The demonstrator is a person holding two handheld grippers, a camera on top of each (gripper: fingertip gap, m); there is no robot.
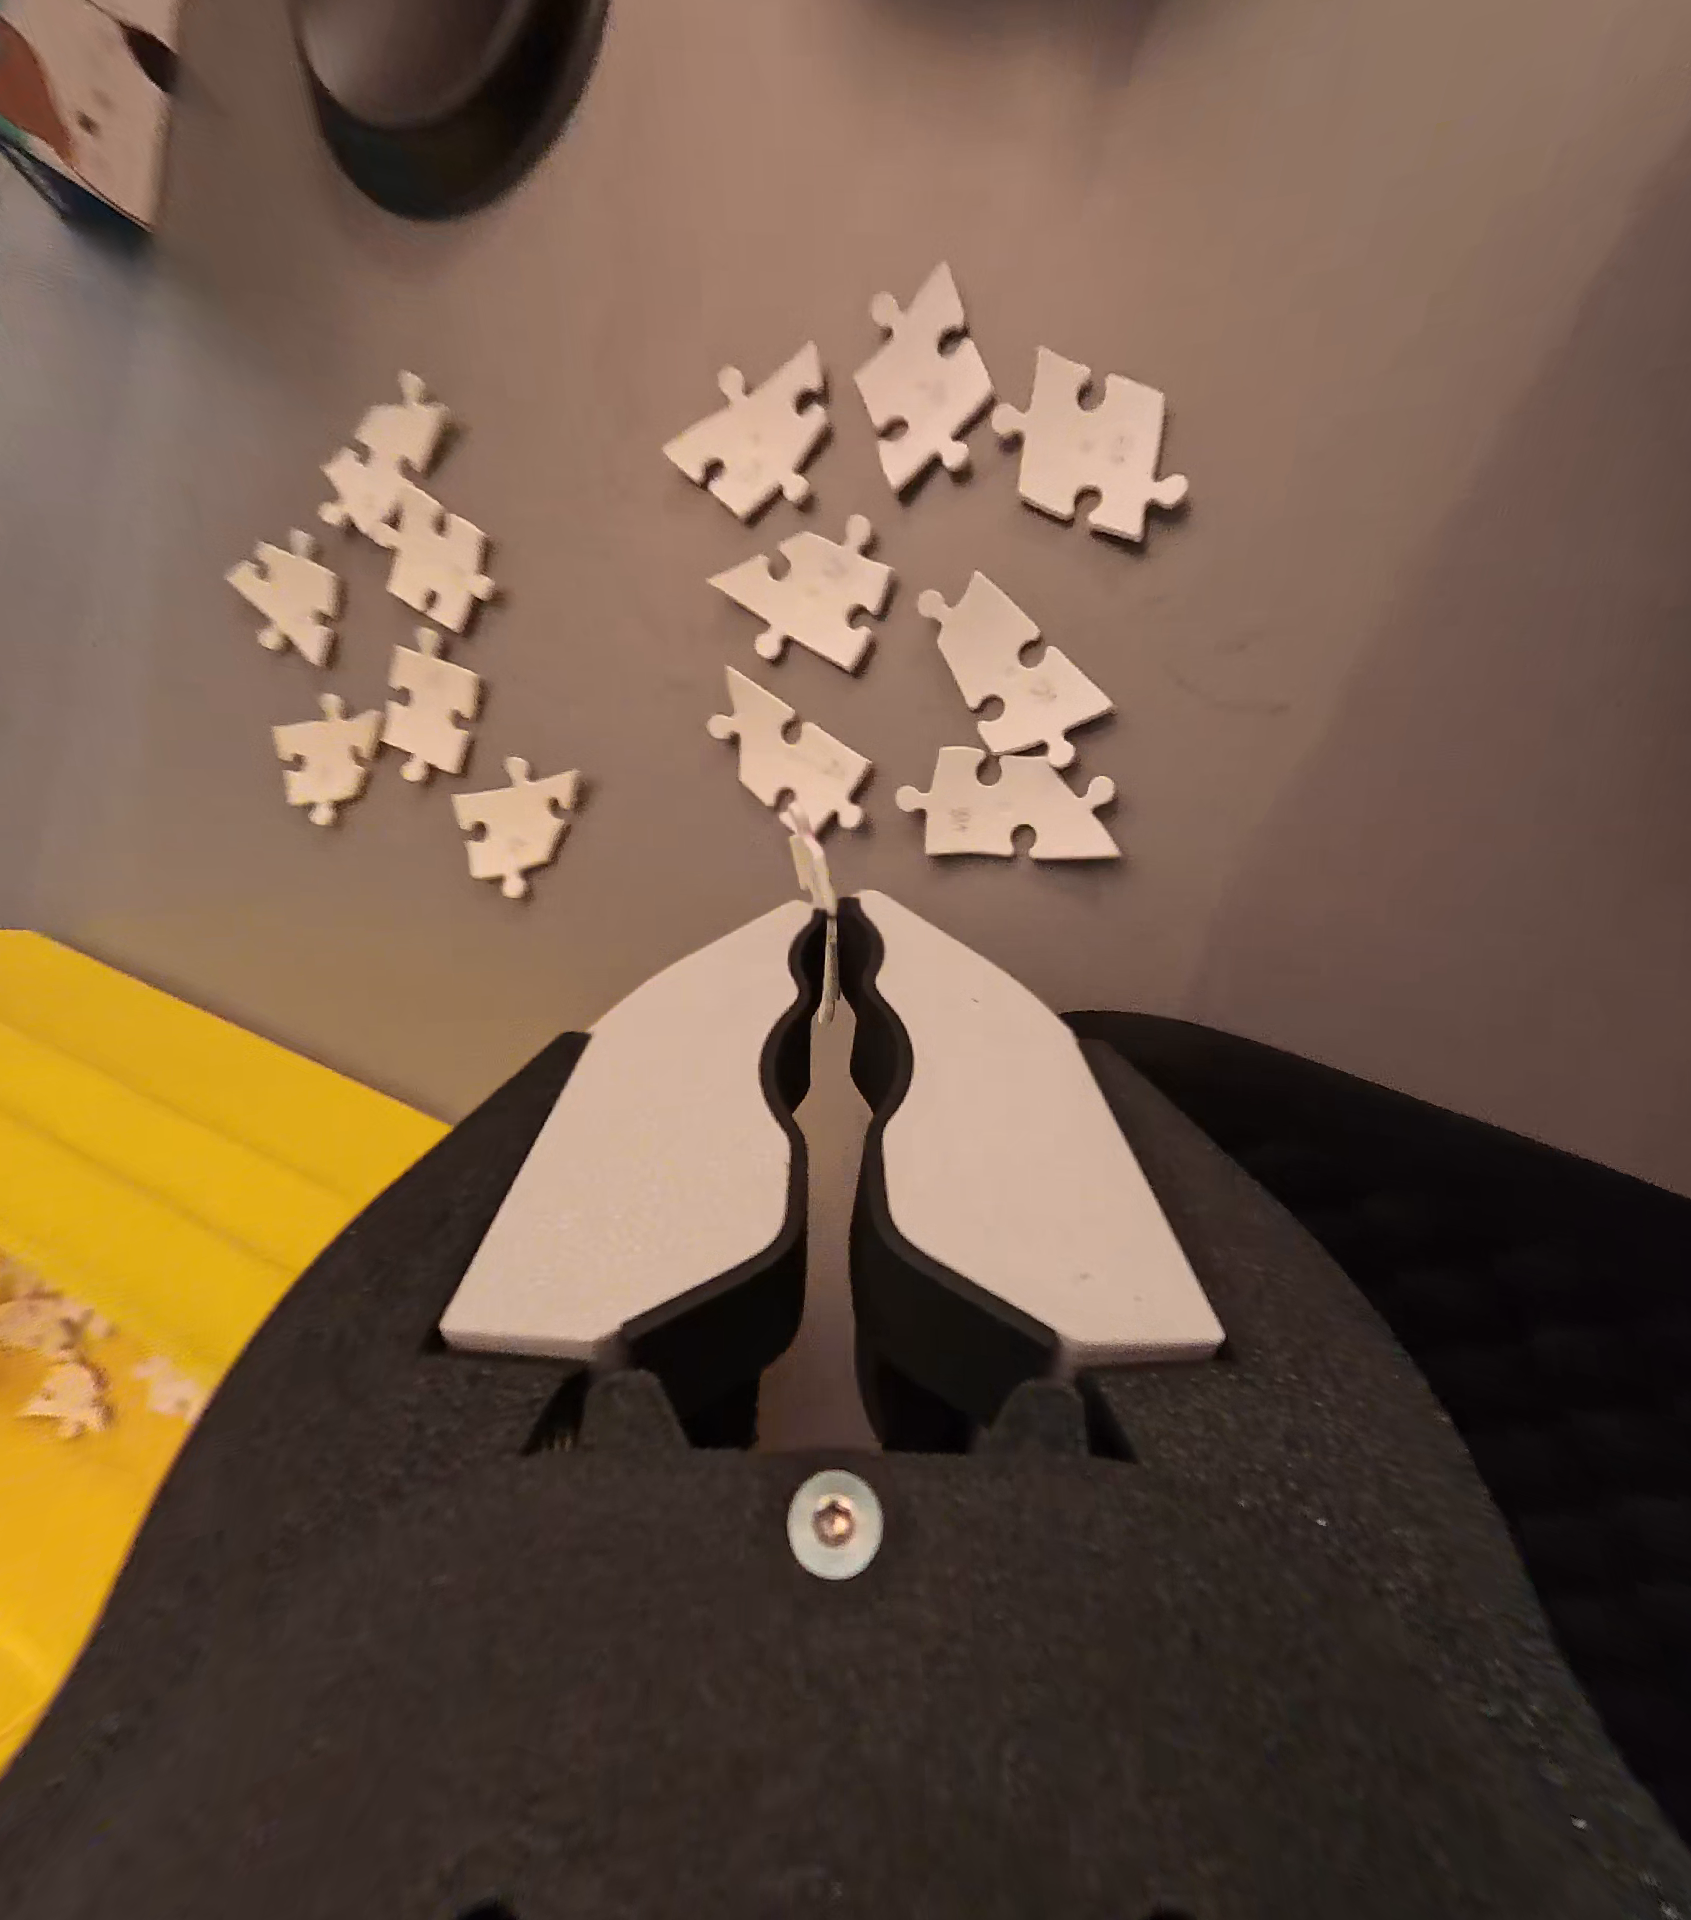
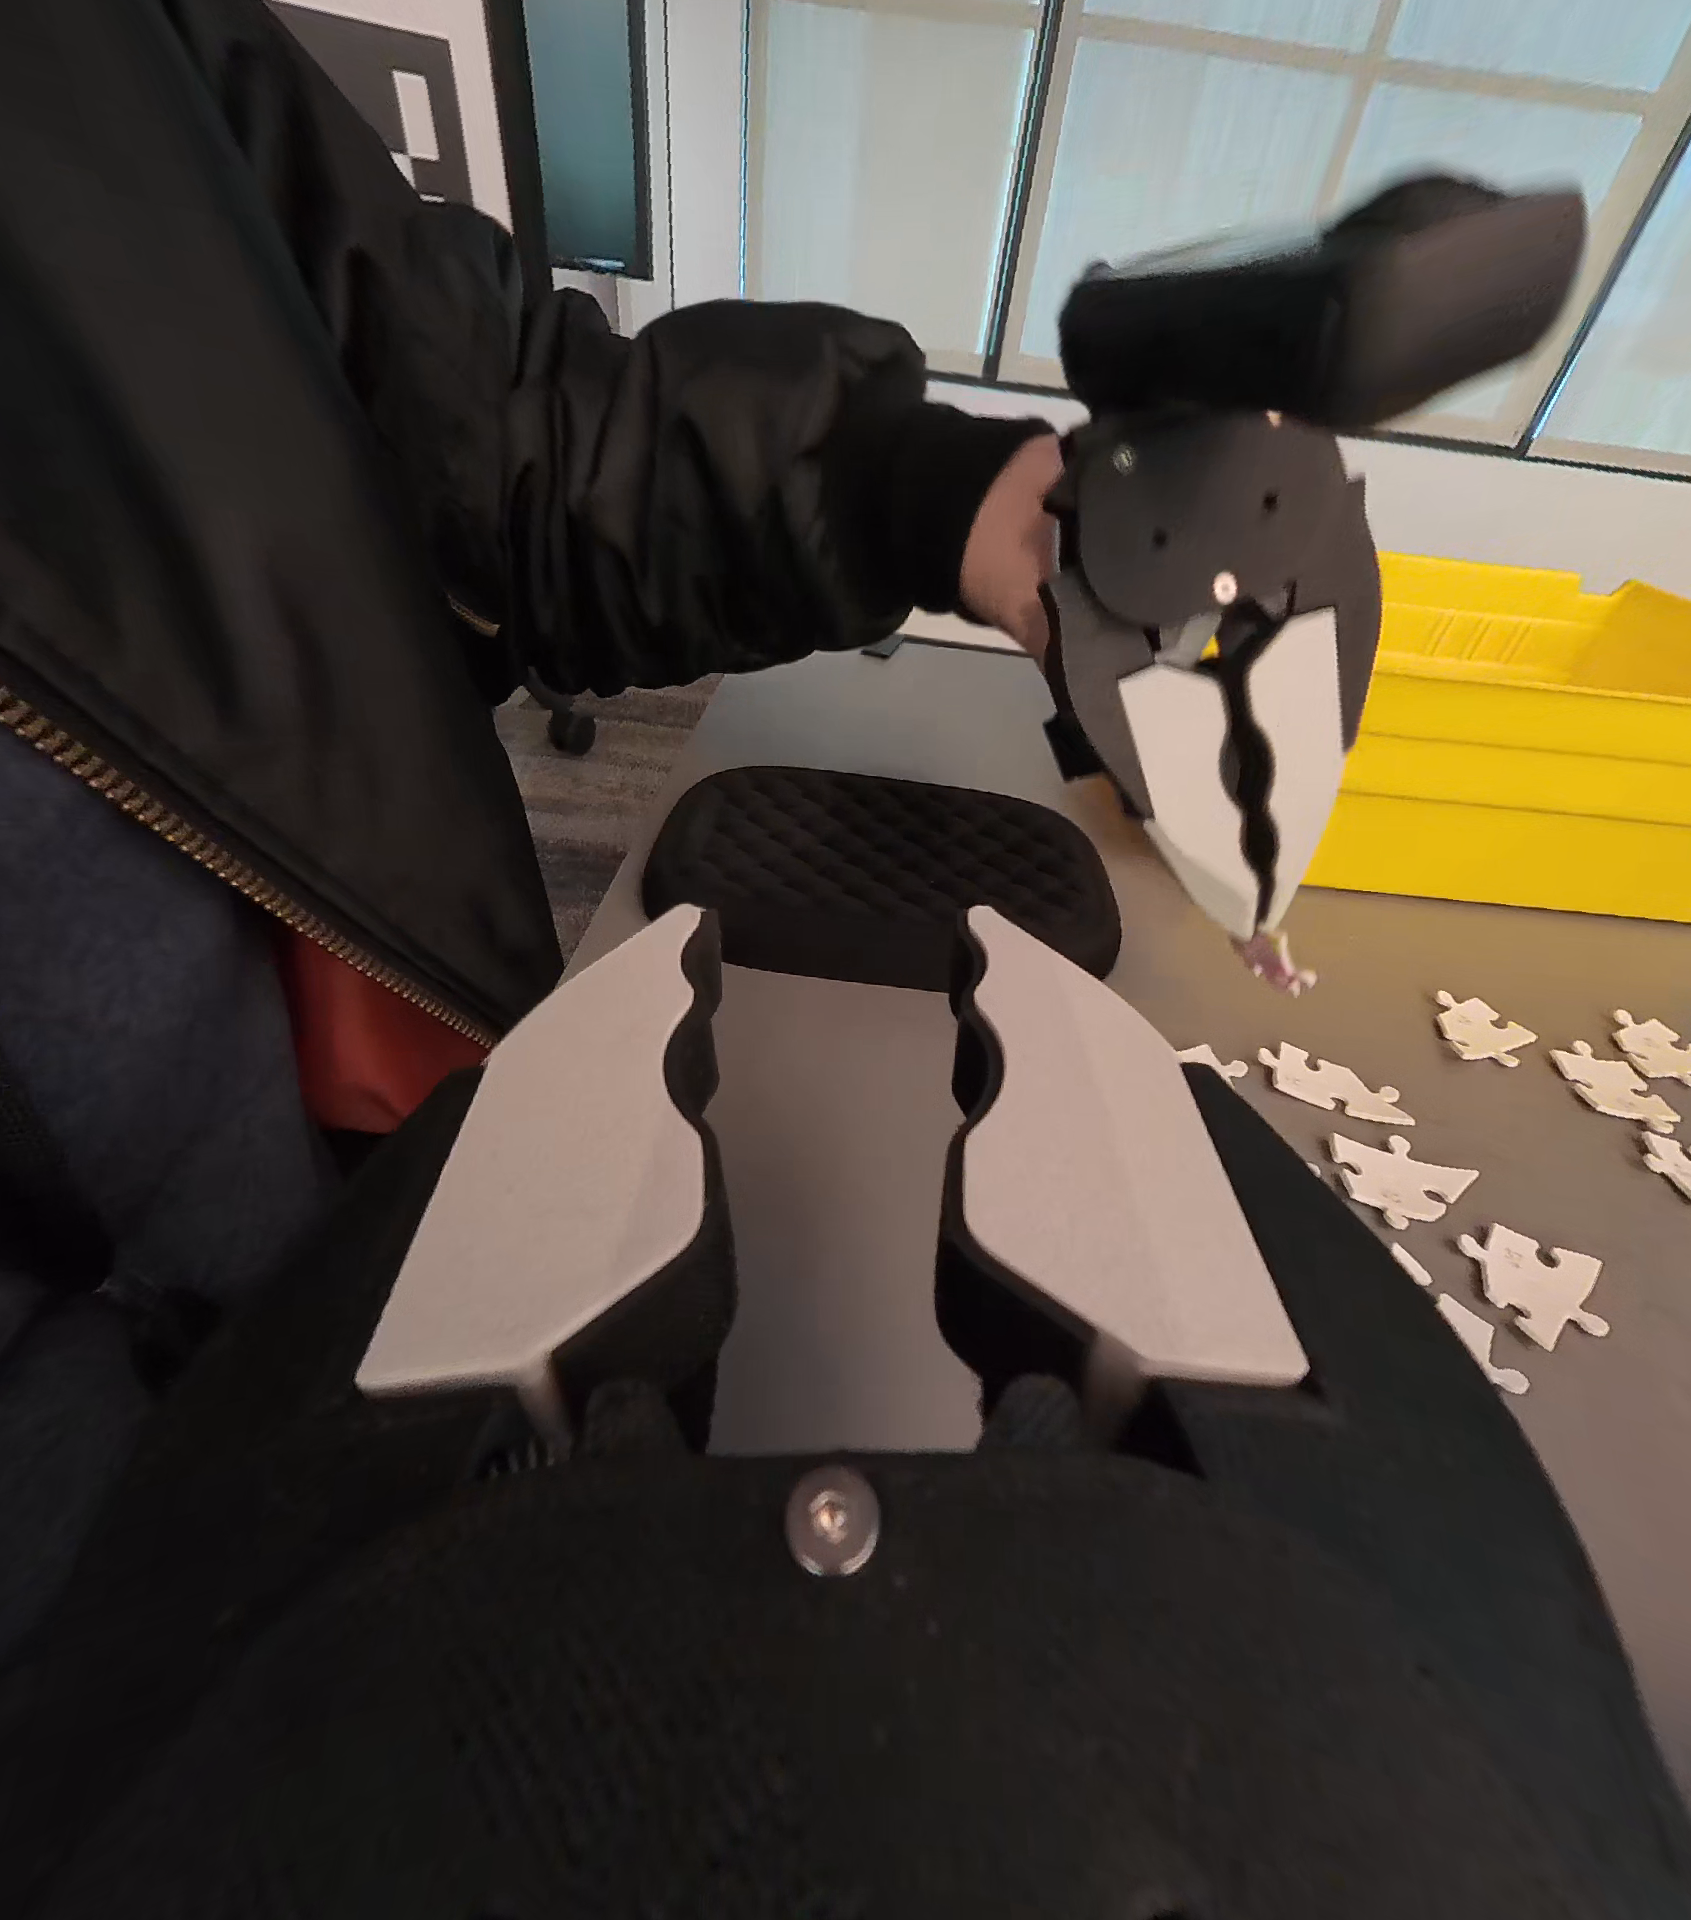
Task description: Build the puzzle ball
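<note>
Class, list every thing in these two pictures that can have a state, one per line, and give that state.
Left claw: shut on held piece, raised above the table.
Held piece: pinched edge-on at the claw tips, off the table.
Right claw: open, empty.
Loose pieces: lying flat, blank side up, unjoined, in two groups.
Yellow bin: open-topped, standing on the table, a few pieces inside.
Black pad: lying flat at the table edge.

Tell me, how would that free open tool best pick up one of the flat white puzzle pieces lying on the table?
Probably from above, closing on two opposite edges. The puzzle piece lies flat on the grey table, so only its thin rim offers a hold, and its straight sides look easier than the knobs. It has clear space to its right. The right tool is open and empty; the left tool already pinches a piece edge-on.
</note>
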